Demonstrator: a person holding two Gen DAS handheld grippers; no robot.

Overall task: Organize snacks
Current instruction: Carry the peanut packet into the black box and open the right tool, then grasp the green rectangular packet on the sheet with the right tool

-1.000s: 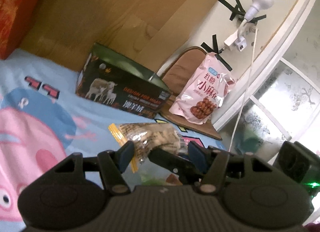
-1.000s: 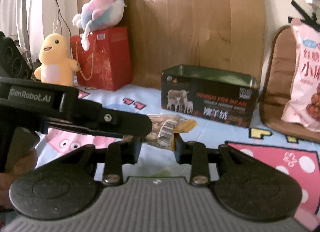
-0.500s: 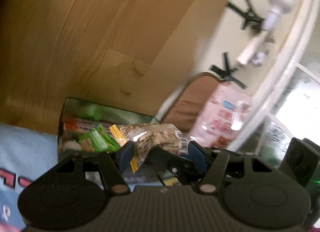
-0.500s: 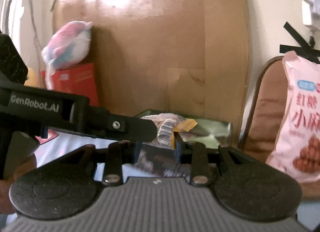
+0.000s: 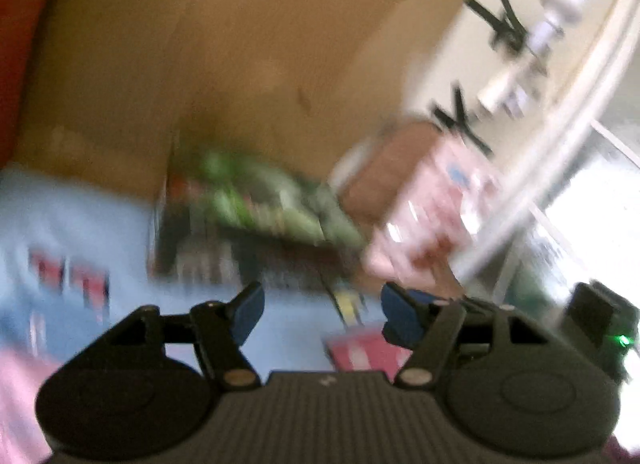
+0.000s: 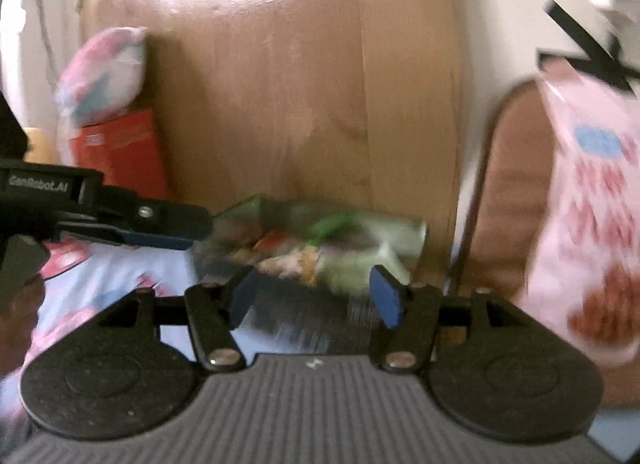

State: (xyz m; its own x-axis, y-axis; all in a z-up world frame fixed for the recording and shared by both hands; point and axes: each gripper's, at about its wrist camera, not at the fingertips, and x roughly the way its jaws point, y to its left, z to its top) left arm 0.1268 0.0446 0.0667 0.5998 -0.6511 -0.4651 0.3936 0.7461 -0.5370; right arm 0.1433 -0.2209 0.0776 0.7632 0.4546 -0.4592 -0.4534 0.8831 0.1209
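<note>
I read the wooden panel (image 6: 304, 104) as smooth and glossy under glare. Pink snack bag (image 6: 592, 216): shiny plastic film. Plush toy (image 6: 100, 72): soft cloth. My right claw (image 6: 316, 296): matt black plastic, ribbed body, blue matt pads (image 6: 386, 298).

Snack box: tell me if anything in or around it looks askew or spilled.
Nothing clearly spilled. The box stands upright on the sheet, with packets piled loosely inside, one pale packet lying on top. The pink bag leans outside it, to the right. Blur hides finer detail.
</note>
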